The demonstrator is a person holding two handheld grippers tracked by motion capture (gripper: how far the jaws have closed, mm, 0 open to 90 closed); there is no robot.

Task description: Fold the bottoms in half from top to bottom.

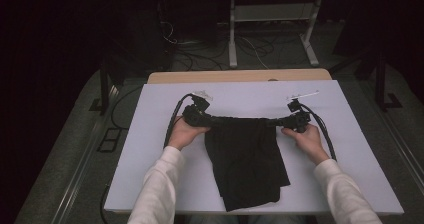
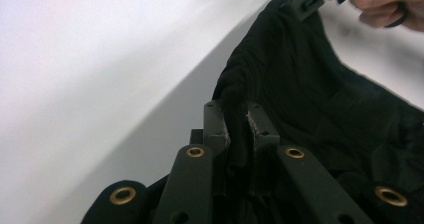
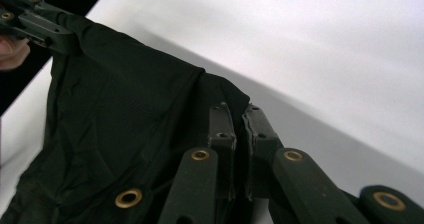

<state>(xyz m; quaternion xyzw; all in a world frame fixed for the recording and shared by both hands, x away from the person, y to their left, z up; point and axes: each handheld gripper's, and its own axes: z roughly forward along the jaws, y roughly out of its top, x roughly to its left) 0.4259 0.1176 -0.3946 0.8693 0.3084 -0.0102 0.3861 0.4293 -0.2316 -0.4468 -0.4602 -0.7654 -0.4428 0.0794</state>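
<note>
Black fabric garment [image 1: 247,159] stretched between grippers, lower part draped on white rectangular table cover [image 1: 150,134]. Left gripper [image 1: 207,118] clenched on one top corner, right gripper [image 1: 274,122] on other. Bare wooden table edge [image 1: 240,76] beyond; grey metal stand legs [image 1: 232,34] and loose cables on floor behind.

Your high view looks forward and down at the table [image 1: 150,134]; both gripper views sit close, sharing the black cloth [image 2: 320,94].
</note>
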